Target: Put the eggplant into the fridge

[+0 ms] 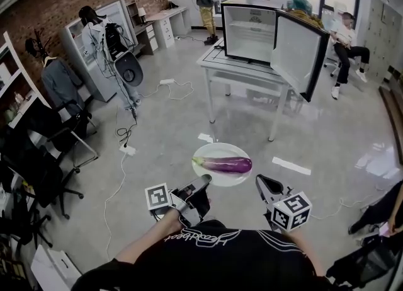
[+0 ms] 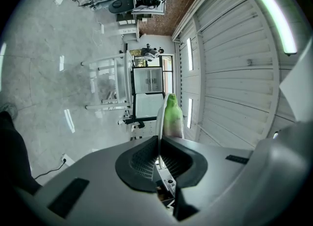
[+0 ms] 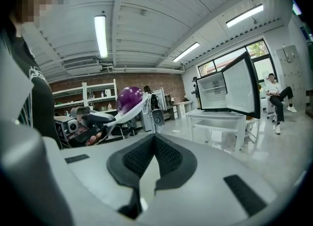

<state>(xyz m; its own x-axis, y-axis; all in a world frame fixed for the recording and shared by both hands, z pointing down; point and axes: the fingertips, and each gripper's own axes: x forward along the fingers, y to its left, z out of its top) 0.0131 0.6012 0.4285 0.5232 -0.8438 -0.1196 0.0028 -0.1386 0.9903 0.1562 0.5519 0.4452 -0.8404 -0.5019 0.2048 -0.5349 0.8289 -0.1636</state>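
A purple eggplant (image 1: 227,165) with a green stem lies on a white plate (image 1: 221,184) held above the floor. My left gripper (image 1: 203,182) is shut on the plate's left rim. In the left gripper view the thin rim (image 2: 160,117) runs between the jaws, with the eggplant's green stem end (image 2: 172,120) beyond it. My right gripper (image 1: 261,182) hangs just right of the plate, shut and holding nothing. From the right gripper view the eggplant (image 3: 128,98) shows to the left. The fridge (image 1: 252,31) stands on a white table (image 1: 239,69) ahead, its door (image 1: 296,53) swung open.
Office chairs (image 1: 38,157) and a coat rack crowd the left. Cables and a power strip (image 1: 167,82) lie on the floor. A person (image 1: 346,44) sits right of the fridge and another stands at the back. White tape strips (image 1: 291,165) mark the floor.
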